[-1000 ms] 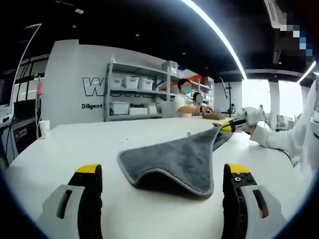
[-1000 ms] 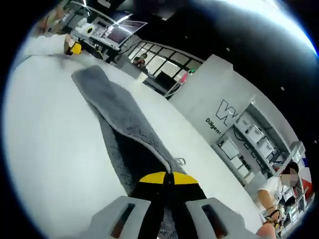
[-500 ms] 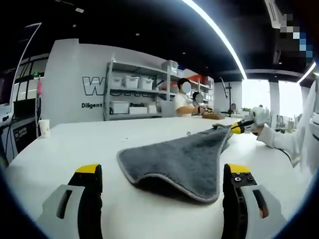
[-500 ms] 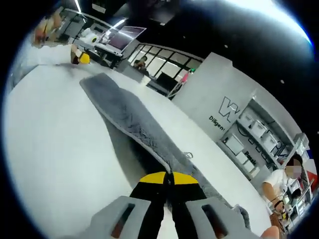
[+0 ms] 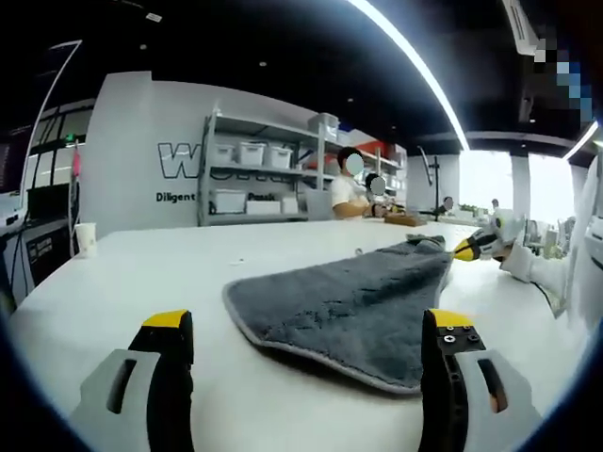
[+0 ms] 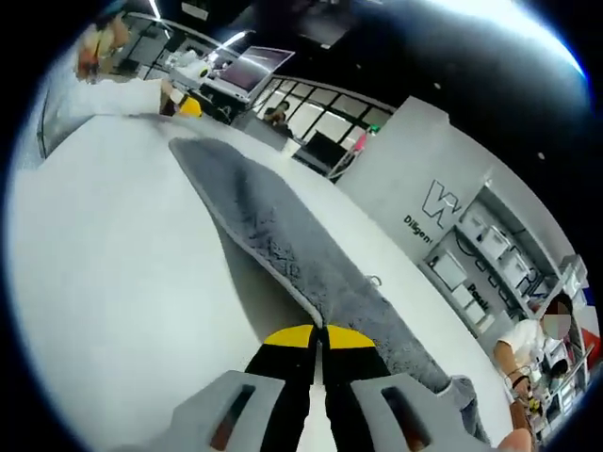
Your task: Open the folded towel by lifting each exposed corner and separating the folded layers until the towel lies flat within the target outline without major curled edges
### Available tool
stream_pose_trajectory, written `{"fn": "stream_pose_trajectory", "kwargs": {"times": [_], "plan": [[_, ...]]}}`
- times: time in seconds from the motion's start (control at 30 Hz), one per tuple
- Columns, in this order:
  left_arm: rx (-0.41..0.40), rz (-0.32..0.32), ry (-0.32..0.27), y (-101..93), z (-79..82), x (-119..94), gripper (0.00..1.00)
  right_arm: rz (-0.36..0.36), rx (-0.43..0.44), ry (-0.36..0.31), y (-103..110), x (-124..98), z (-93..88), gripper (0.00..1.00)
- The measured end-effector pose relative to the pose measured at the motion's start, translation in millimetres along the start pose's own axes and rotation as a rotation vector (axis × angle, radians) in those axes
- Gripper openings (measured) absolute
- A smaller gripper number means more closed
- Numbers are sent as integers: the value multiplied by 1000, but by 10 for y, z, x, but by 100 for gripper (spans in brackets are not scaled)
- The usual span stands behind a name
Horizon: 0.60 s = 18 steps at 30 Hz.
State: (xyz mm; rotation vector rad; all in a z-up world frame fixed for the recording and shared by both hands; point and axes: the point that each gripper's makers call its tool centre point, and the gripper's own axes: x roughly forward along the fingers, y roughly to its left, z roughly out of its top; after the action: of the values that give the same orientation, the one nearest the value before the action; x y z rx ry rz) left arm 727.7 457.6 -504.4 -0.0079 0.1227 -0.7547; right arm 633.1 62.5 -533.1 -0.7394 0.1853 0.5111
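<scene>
White table top [image 5: 113,273] spreads out under both of your grippers, in a big room with shelves of boxes [image 5: 250,179] by the far wall.

Your left gripper [image 5: 306,353] has its two yellow-tipped fingers [image 5: 168,325] wide apart. They hold nothing and touch nothing. Just ahead of them, between the two fingers, lies the near edge of the soft grey fluffy towel [image 5: 344,301]. It looks mostly spread out on the table from here, but that near edge seems a little raised, with a shadow under it.

Your right gripper [image 6: 318,337] has its fingers pressed together on the towel's edge [image 6: 283,259]. That edge is pinched right at the fingertips and held up off the table, so you can see a dark shadow below it. From there the towel runs away as a long strip to its far end.

I think you are well on with the job. The towel is pulled out long, but it is not flat yet. You need to lay the held edge down and smooth it. I can't see any outline on the table.

People [image 5: 349,184] work at the far side.
</scene>
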Motion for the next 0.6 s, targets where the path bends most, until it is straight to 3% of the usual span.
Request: {"fn": "stream_pose_trajectory", "kwargs": {"times": [0.27, 0.6], "plan": [[-5, 5, 5, 7, -19, 5, 100, 13, 31, 10, 152, -137, -44, 0], [-6, 9, 9, 22, -29, 6, 100, 19, 11, 35, 316, -253, -54, 0]]}}
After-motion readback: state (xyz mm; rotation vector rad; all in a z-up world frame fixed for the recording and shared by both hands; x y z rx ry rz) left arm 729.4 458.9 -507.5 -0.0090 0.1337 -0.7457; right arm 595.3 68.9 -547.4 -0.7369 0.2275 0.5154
